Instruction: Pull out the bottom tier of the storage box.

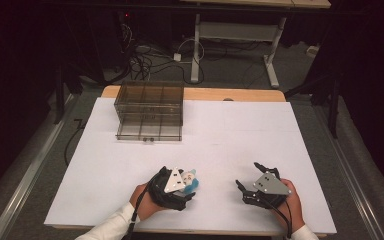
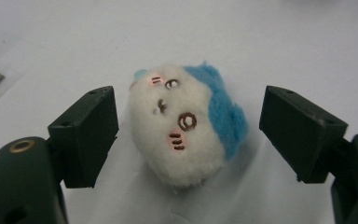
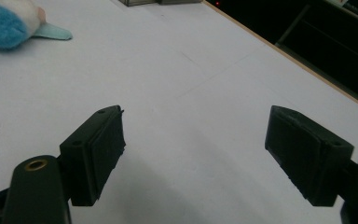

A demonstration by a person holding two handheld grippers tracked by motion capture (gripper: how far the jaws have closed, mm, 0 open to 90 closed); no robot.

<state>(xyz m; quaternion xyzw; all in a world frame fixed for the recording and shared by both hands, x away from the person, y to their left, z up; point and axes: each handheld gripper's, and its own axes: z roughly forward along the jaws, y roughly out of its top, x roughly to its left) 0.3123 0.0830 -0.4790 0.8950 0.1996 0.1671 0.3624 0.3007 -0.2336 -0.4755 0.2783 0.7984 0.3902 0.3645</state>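
My left gripper [image 2: 189, 135] sits wide open over the white table [image 1: 240, 135], and the plush toy [image 2: 186, 126] lies between its jaws, touching neither; there is a clear gap on each side. From the left gripper view the toy lies on its back, face up, its long axis running roughly away from me and between the jaws. The face is tilted, with the blue fur on the side toward the right-hand jaw and a pale teal bit at the far end.

My right gripper [image 3: 193, 149] is also wide open with nothing in it, resting over bare table. From it, the toy lies well off to the far left. A clear drawer box [image 1: 149, 111] stands well beyond the left gripper.
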